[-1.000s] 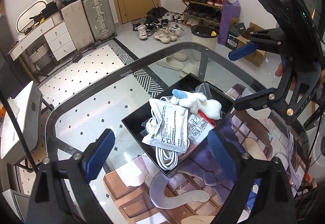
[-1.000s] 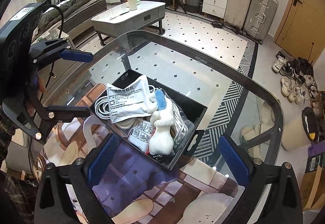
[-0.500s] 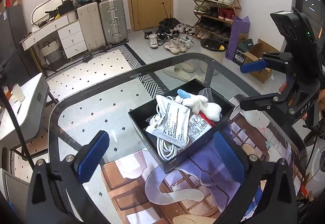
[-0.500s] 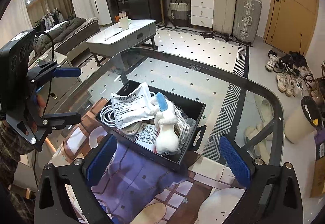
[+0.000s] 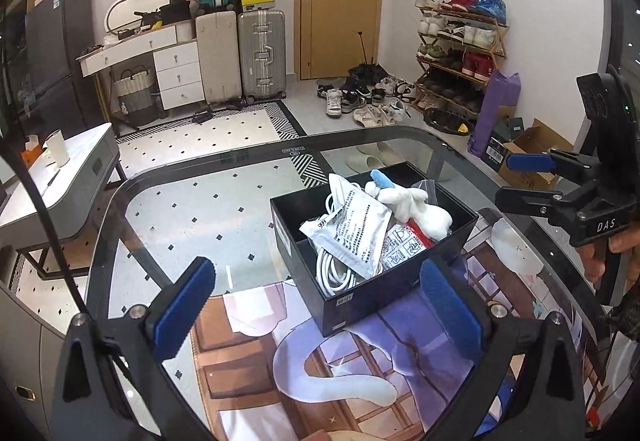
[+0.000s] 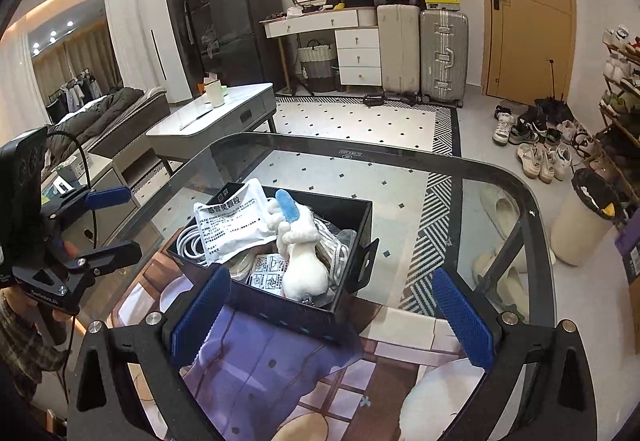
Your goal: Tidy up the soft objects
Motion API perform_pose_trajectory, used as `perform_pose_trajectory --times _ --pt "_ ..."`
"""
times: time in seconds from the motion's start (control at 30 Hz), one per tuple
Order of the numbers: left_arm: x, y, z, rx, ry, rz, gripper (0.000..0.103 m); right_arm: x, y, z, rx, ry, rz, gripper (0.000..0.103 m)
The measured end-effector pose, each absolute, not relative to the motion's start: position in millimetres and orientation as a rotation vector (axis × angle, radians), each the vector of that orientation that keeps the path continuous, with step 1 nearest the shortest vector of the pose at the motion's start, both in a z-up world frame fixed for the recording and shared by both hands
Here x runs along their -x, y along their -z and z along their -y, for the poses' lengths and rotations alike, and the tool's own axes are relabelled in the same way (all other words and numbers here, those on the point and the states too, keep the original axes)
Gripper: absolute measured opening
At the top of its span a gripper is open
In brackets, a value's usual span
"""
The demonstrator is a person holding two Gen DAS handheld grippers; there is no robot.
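Clutter fills the black box (image 5: 362,295) at the middle of the glass table (image 5: 180,201): a white plush toy (image 5: 424,211) with a blue ear lies on top, at about 2 o'clock from a printed white pouch (image 5: 352,229), with a coiled white cable (image 5: 334,275) and a small printed packet (image 5: 402,249) beneath them. The box stands partly on an illustrated mat (image 5: 340,373) that covers the near end of the table.

From the left wrist view, the left gripper (image 5: 316,305) has its blue pads spread wide with nothing between them, the box's near corner showing through the gap. At 3 o'clock the right gripper (image 5: 516,179) hangs beside the box, its jaws apart and empty, a hand (image 5: 612,257) on its grip.

From the right wrist view, the right gripper's pads (image 6: 462,321) stand wide at 5 and 7 o'clock, the left pad overlapping the box's near wall; the left gripper (image 6: 110,219) sits at 9 o'clock, and a plaid sleeve (image 6: 20,341) shows below it. Only this view shows the box's flap handle (image 6: 362,265) on the right wall, the bed (image 6: 100,117) and the fridge (image 6: 240,13). Only the left view shows the shoe rack (image 5: 460,49) fully. Suitcases (image 5: 260,53) and a dresser (image 5: 160,61) appear in both.
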State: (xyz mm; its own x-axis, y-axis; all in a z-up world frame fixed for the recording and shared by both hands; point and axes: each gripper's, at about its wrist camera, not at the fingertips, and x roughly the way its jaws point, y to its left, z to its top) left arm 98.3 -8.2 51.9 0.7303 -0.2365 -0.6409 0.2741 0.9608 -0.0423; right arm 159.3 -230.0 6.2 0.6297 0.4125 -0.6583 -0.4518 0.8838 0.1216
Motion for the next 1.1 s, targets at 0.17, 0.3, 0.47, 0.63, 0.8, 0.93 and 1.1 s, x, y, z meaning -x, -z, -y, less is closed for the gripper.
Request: perform_pose_trajectory --times 0.17,0.3,0.47,0.63,0.8,0.93,1.1 --pt "-91.8 -40.7 8.0 -0.046 0.255 -0.675 0.103 -150.8 3.7 232.0 0.044 -0.471 -0.705 0.102" --pt "-89.9 -35.4 8.1 -0.042 0.253 -0.668 0.103 -146.4 12.0 232.3 0.037 -0.454 -0.687 0.102" --pt "-88.1 -26.5 8.7 -0.031 0.242 -0.666 0.103 -142.5 19.9 234.4 0.039 -0.418 -0.662 0.102" --pt "-85.8 -14.9 6.4 0.006 0.237 -0.645 0.103 -134.8 27.6 238.1 0.034 -0.392 -0.615 0.102" --pt "-85.3 -2.2 6.3 -0.001 0.225 -0.636 0.103 -131.5 33.2 242.1 0.013 -0.368 -0.581 0.102" --pt "-85.7 1.2 4.8 0.025 0.225 -0.626 0.103 -132.1 40.5 242.3 0.013 -0.365 -0.579 0.102" --pt "-84.0 2.9 2.4 0.035 0.211 -0.603 0.103 -129.8 42.8 242.3 0.010 -0.359 -0.553 0.102"
